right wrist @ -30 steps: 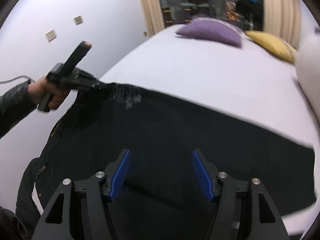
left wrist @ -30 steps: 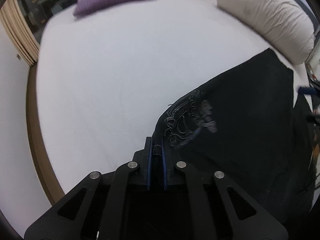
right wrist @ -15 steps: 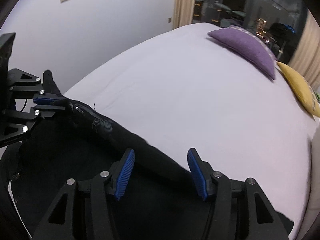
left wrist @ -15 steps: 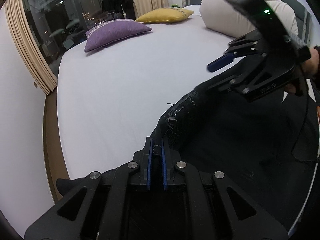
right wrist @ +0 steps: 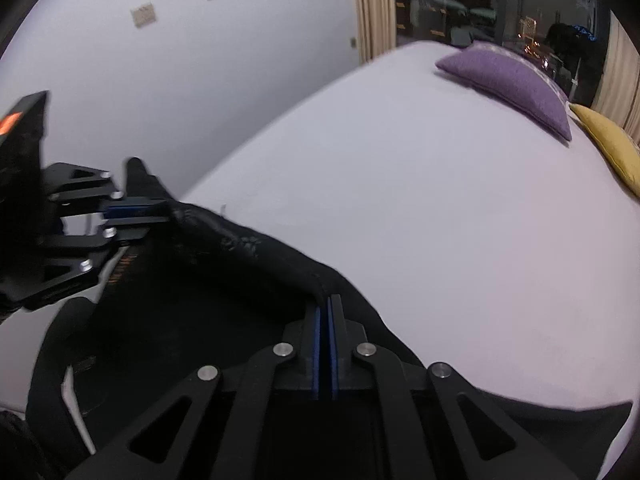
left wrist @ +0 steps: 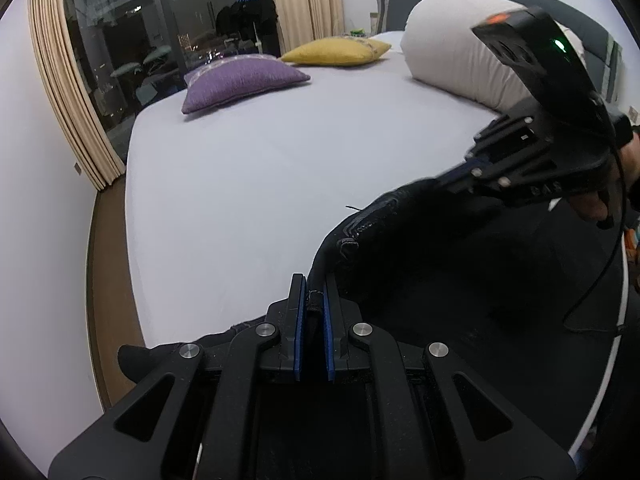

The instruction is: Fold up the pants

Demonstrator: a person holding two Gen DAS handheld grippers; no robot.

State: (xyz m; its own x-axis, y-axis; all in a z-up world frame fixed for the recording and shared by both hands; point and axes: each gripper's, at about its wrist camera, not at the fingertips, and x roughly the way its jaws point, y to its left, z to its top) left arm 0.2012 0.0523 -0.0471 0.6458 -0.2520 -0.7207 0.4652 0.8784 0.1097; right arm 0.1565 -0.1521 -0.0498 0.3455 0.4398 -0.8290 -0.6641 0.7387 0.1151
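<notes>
Left wrist view: left tool (left wrist: 311, 300) pinches the black pants' (left wrist: 460, 280) edge above the bed (left wrist: 240, 184); right tool (right wrist: 325, 316), open earlier, now clamps it too.

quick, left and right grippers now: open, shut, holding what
Left gripper: shut on the black pants, at their raised edge.
Right gripper: shut on the same edge of the pants.

The black pants (left wrist: 460, 280) run off the lower right edge of the left wrist view, so their far end is unseen. Their print (near the left gripper (right wrist: 136, 214)) is too blurred to read. The white pillow (left wrist: 452, 64) is partly hidden behind the right gripper (left wrist: 460, 176).
</notes>
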